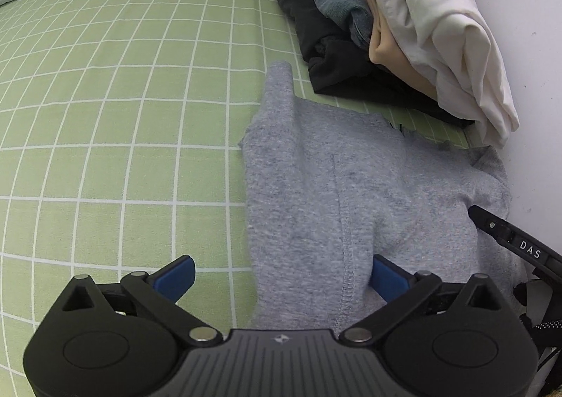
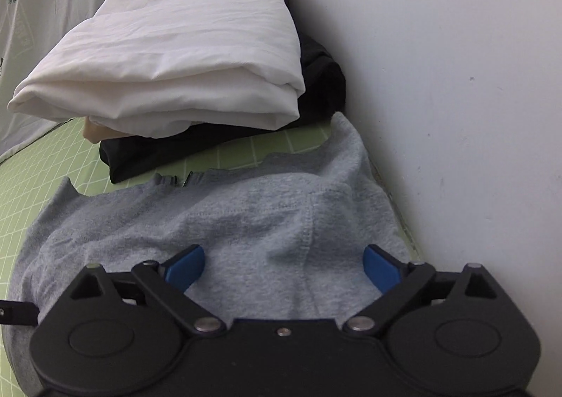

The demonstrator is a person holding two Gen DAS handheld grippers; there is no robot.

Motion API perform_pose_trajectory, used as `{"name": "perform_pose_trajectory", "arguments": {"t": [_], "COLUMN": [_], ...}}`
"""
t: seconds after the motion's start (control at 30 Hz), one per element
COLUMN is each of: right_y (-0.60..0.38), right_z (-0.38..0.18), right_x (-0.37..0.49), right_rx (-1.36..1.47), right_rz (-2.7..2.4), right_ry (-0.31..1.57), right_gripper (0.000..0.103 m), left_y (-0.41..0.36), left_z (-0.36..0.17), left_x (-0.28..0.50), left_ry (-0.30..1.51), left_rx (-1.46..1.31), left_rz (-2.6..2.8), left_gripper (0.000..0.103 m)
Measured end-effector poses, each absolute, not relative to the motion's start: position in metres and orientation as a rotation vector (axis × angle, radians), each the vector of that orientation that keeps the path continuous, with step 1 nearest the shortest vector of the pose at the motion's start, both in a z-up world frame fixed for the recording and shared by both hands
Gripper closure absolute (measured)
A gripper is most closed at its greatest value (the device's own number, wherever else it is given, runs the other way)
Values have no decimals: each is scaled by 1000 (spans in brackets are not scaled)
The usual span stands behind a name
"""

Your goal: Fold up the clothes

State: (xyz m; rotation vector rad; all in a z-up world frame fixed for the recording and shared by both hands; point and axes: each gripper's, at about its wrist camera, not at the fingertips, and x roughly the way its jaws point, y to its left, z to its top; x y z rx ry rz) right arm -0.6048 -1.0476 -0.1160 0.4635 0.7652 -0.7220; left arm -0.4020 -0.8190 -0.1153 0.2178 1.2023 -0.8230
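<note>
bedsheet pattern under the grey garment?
Light green sheet with a white grid of thin lines; clearest in the left wrist view.

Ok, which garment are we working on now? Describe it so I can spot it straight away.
Start from the green checked bed sheet and go to the side along the white wall, where a stack of folded clothes sits. Just in front of that stack lies the grey knit garment, spread flat. It is the only heathered grey piece and the only one not stacked.
</note>
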Motion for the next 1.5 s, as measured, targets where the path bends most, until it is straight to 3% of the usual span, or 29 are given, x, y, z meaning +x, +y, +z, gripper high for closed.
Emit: {"name": "perform_pose_trajectory", "arguments": {"t": [0.63, 1.5], "right_y": [-931, -728], "right_z": [-51, -24], "right_x": [-649, -702], "right_rx": [287, 323], "right_rz": [-750, -966], "right_ry": [746, 688], "right_gripper": [1, 1], "left_y": [-773, -616], "left_z": [-38, -22], "left_x": [-472, -515], "left_ry": [815, 726], "left_rx": [308, 463], "left_rz": [-984, -1179], "left_gripper": [0, 0]}}
